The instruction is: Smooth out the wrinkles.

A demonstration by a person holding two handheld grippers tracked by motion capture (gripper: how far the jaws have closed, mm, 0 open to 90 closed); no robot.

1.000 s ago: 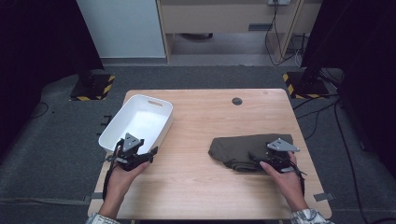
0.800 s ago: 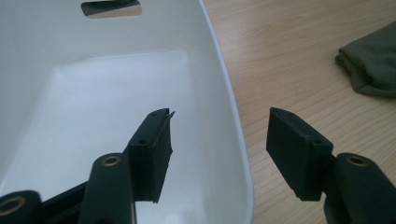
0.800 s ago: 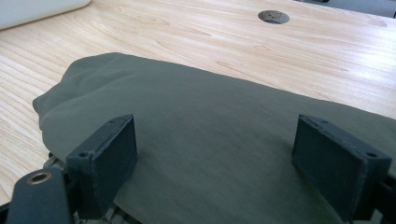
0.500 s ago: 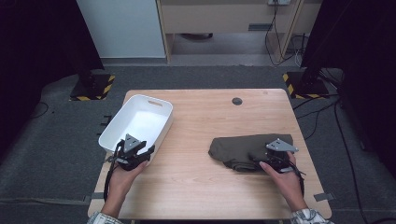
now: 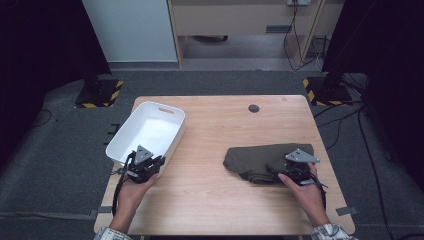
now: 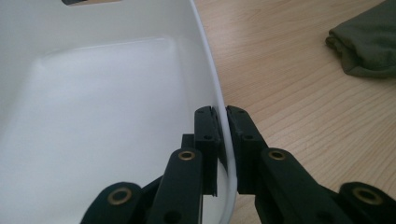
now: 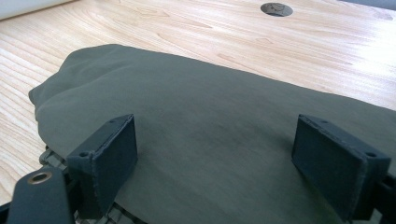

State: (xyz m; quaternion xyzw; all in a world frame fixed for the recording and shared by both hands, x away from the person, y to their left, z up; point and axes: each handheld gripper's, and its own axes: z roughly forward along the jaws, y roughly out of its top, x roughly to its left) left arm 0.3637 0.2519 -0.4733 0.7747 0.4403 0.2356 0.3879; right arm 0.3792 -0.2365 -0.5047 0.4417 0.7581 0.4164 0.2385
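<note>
We see the tub (image 5: 150,131) at the table's (image 5: 210,200) left, the folded cloth (image 5: 260,159) lying right.

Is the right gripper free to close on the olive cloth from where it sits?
Probably yes: the right gripper is open, its fingers straddling the folded olive cloth, nothing between.
</note>
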